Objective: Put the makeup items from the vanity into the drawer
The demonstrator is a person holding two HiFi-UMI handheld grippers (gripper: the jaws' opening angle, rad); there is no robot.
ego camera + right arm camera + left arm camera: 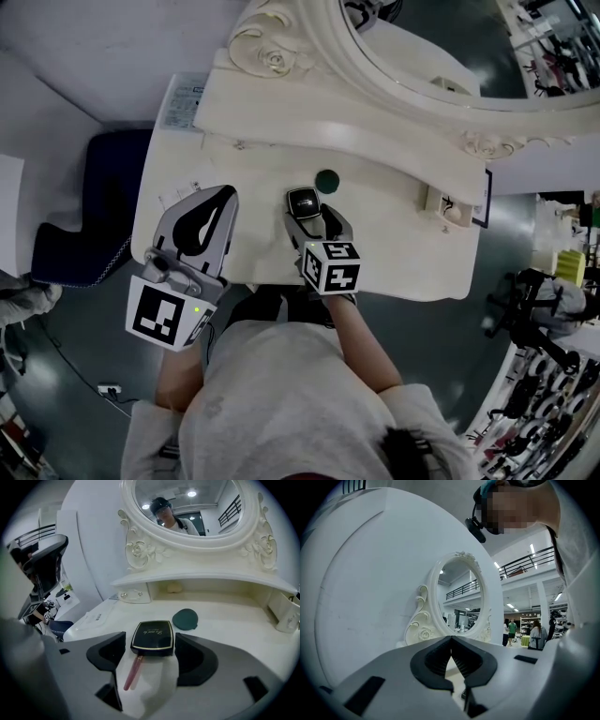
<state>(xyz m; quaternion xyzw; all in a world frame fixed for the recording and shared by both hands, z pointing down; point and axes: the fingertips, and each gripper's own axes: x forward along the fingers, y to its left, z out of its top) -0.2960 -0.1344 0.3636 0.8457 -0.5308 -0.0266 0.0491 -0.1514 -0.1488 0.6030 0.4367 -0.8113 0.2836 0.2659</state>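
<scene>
A black rectangular compact (152,638) with gold print lies flat on the white vanity top (394,230). It sits between the fingers of my right gripper (151,652), which stands open; the pads are clear of its sides. In the head view the compact (303,202) shows just ahead of the right gripper (307,214). A thin pink stick (132,672) lies on the top beneath the compact's near edge. A round dark green item (185,619) rests a little beyond. My left gripper (221,199) is raised at the vanity's left, shut and empty. No drawer is in view.
The ornate oval mirror (422,56) and its shelf rise at the back of the vanity. A small white holder (450,208) stands at the right end. A printed sheet (183,101) lies at the far left. A dark blue seat (89,216) sits left of the vanity.
</scene>
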